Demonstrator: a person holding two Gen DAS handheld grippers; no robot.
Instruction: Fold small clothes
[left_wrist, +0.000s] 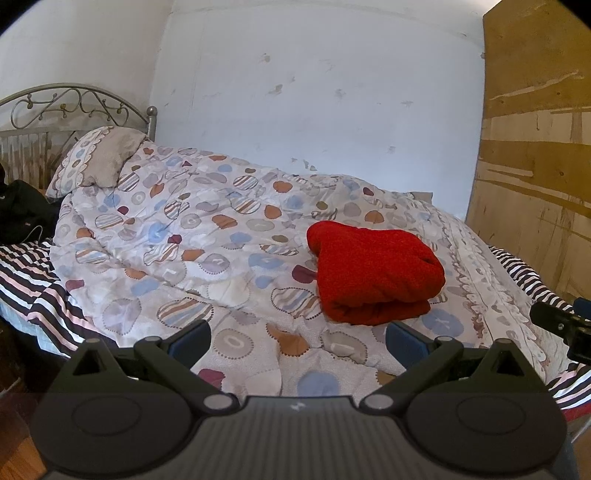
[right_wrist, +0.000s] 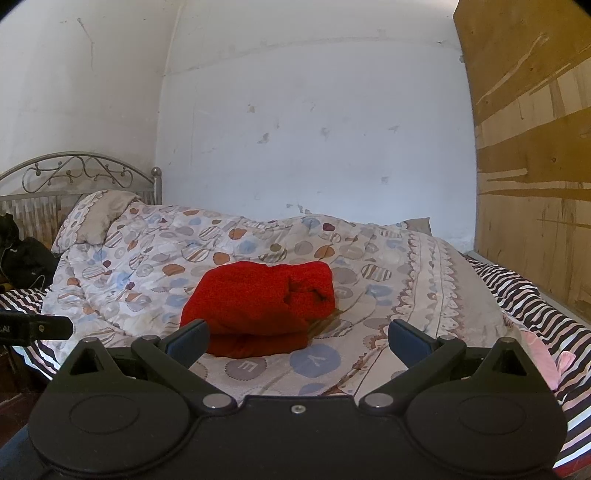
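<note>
Knitwear first: the red garment (right_wrist: 258, 306) lies bundled and already doubled over on the patterned duvet (right_wrist: 388, 295), straight ahead of the right claw (right_wrist: 299, 338) and slightly to its left, with the claw's left fingertip just short of the bundle's near edge. From the left claw (left_wrist: 299, 341) the same garment (left_wrist: 373, 273) sits ahead and off to the right, a little farther out, so the right claw looks the nearer of the two. Its long axis runs roughly crosswise to both claws, the thick folded edge facing them. Both claws stand with fingers spread wide and hold nothing. Nothing lies between either claw and the cloth, only rumpled quilt; the pillow (right_wrist: 99, 218) and metal headboard (right_wrist: 74, 173) are far off to the left, the brown board (right_wrist: 532, 147) well to the right. The soft bedding may give under any press.
</note>
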